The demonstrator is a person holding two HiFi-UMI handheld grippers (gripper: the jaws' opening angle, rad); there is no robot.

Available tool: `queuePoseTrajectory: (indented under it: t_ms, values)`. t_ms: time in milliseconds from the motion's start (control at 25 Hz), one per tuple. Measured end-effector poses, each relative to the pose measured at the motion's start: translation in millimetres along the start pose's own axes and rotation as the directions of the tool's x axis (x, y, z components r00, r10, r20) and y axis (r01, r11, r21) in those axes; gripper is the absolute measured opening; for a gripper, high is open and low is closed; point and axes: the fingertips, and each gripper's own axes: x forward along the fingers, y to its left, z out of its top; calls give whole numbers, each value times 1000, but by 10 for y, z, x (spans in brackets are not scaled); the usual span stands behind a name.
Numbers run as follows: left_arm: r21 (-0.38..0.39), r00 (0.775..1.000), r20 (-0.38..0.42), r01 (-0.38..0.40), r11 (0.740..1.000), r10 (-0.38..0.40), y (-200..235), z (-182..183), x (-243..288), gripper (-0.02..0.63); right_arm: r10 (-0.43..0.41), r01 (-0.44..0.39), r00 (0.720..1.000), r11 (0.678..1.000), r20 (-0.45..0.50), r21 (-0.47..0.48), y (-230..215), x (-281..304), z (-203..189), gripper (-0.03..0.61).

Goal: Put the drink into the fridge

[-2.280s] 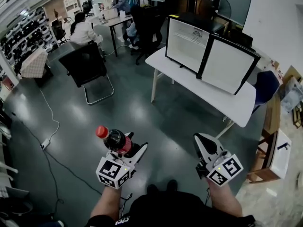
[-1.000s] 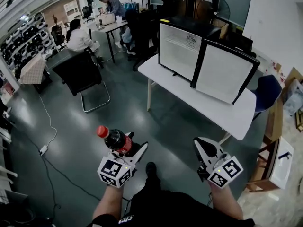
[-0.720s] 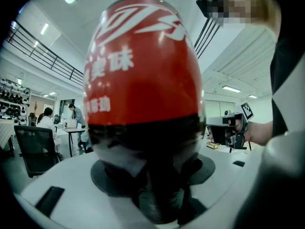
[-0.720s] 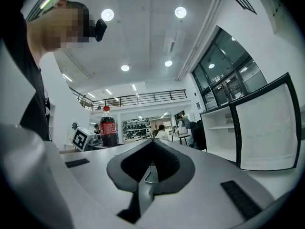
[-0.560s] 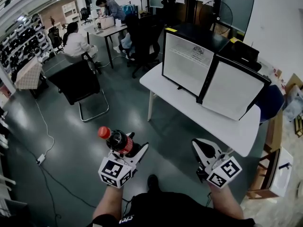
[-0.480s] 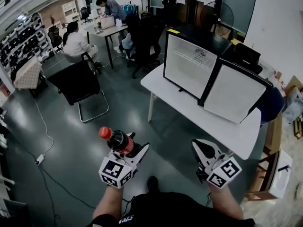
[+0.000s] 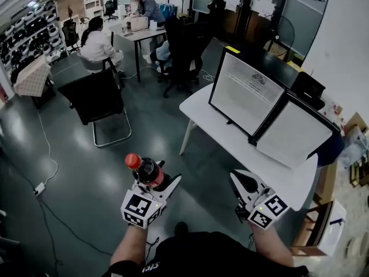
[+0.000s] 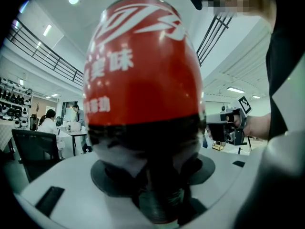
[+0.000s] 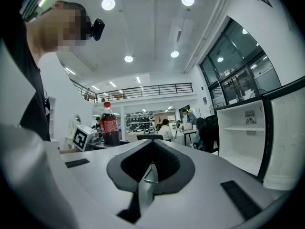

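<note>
My left gripper [image 7: 154,180] is shut on a cola bottle [image 7: 145,169] with a red cap and red label, held over the floor at lower centre. In the left gripper view the cola bottle [image 8: 143,109] fills the frame between the jaws. My right gripper [image 7: 242,182] is shut with nothing in it, level with the left one. A small fridge [image 7: 247,92] stands on the white table [image 7: 216,123] ahead and to the right, its door [image 7: 293,136] swung open. In the right gripper view the fridge [image 9: 243,137] shows a white inside with a shelf, and the bottle [image 9: 110,123] appears at the left.
A black chair [image 7: 97,96] stands on the dark floor to the left. Two people sit and stand at a desk [image 7: 138,33] at the back. A cable and power strip [image 7: 40,186] lie on the floor at left. Wooden furniture [image 7: 314,235] stands at the right edge.
The view has shifted forward and to the left, so the table and fridge now lie further right and closer. Both grippers keep their pose, the left still holding the bottle.
</note>
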Motion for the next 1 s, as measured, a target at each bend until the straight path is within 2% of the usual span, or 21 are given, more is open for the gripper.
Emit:
queuePoseTrajectory:
  t_ms: [400,640,1000]
  values:
    - [17,999,-20,-25,1000,26,253,-28,83,277,21,-22,1000,999,19,40,-170,328,-52,14]
    - [22,998,-38,-39,999,40,347,-27,348,278,43,-45,998,997,42,55,-428,459,-32,14]
    - [34,999,-52,-2,999,4,605,56,1391,278,0,-4,998,998,61,70,-1463,695,32,14]
